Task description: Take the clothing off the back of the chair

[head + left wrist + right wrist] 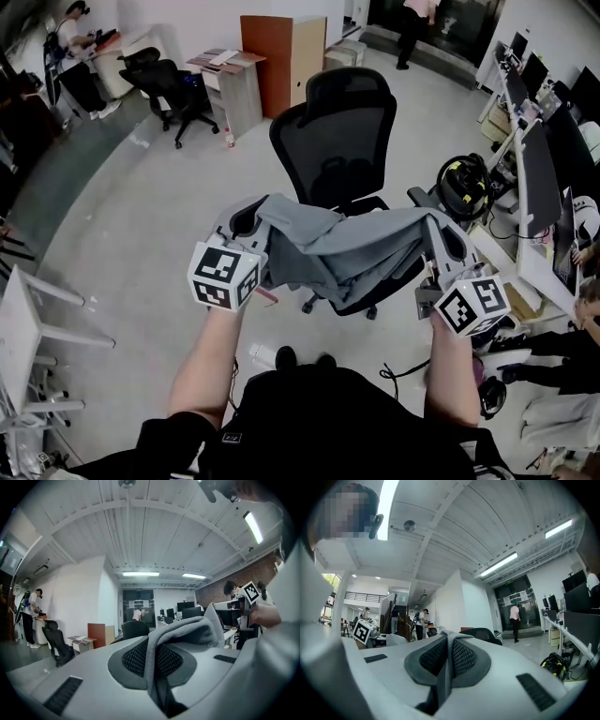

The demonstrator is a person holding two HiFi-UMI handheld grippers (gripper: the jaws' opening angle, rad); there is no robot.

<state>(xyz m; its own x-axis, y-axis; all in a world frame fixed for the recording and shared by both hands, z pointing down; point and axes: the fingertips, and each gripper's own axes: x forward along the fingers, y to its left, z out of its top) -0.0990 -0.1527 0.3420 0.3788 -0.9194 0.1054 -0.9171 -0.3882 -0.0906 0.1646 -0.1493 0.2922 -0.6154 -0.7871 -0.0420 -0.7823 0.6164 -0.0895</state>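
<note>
In the head view a grey garment (347, 248) is stretched between my two grippers, in front of the black mesh office chair (337, 122). It hangs over the chair's seat and is clear of the backrest. My left gripper (258, 217) is shut on the garment's left end. My right gripper (437, 234) is shut on its right end. The left gripper view has a thick fold of grey cloth (187, 630) pinched between the pads of the left gripper (157, 667). A thin fold of cloth (449, 641) is clamped in the right gripper (444, 663) in its own view.
Desks with monitors (544, 178) and seated people line the right side. A black and yellow bag (466, 185) lies on the floor by the chair. Another black chair (164, 84) and a wooden cabinet (281, 56) stand farther back. A white rack (28, 328) is at the left.
</note>
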